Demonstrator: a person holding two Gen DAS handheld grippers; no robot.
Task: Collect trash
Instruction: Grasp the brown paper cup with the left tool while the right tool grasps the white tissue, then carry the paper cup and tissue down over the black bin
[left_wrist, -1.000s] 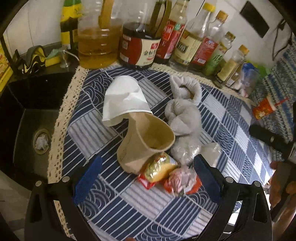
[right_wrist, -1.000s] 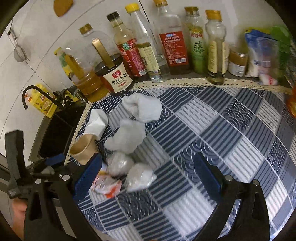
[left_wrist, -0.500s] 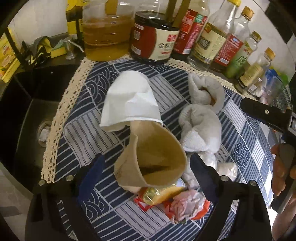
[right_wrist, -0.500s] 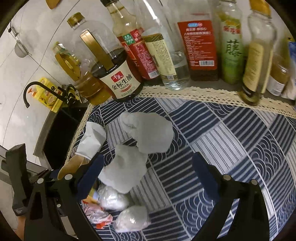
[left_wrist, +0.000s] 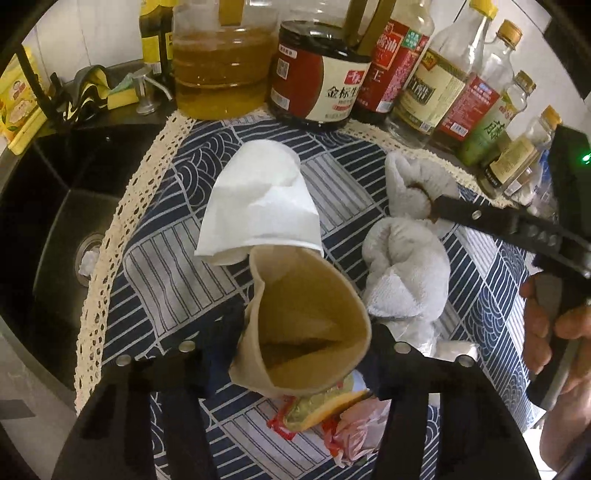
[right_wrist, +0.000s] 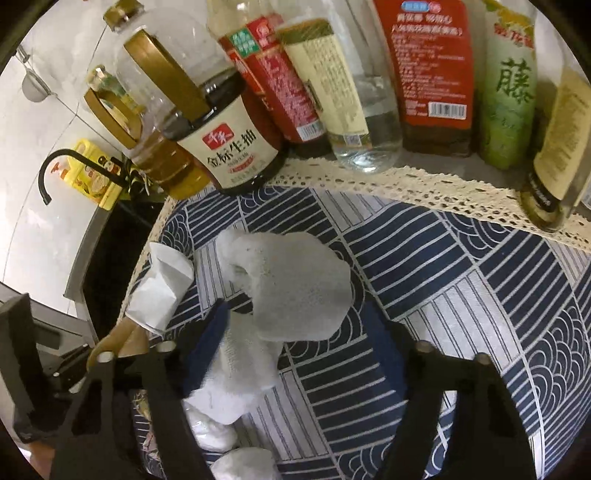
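A crushed brown paper cup (left_wrist: 306, 328) lies on the blue patterned cloth (left_wrist: 173, 273), its mouth toward me. My left gripper (left_wrist: 306, 332) straddles it, jaws open, the pads close to its sides. A crushed white paper cup (left_wrist: 258, 206) lies just behind. Red and yellow snack wrappers (left_wrist: 332, 417) lie under the brown cup. Two crumpled white tissues (right_wrist: 291, 288) lie on the cloth; my right gripper (right_wrist: 299, 339) is open around the far one, above the near one (right_wrist: 240, 373). The right gripper also shows in the left wrist view (left_wrist: 491, 218).
Sauce and oil bottles (right_wrist: 229, 147) line the wall behind the cloth. A black sink (left_wrist: 48, 206) with a faucet (right_wrist: 59, 173) lies left of the cloth's lace edge. More small white wads (right_wrist: 243, 461) lie near the right gripper's base.
Both grippers have moved forward and down. The left one now brackets the brown cup; the right one has reached the far tissue. Both jaws stay open.
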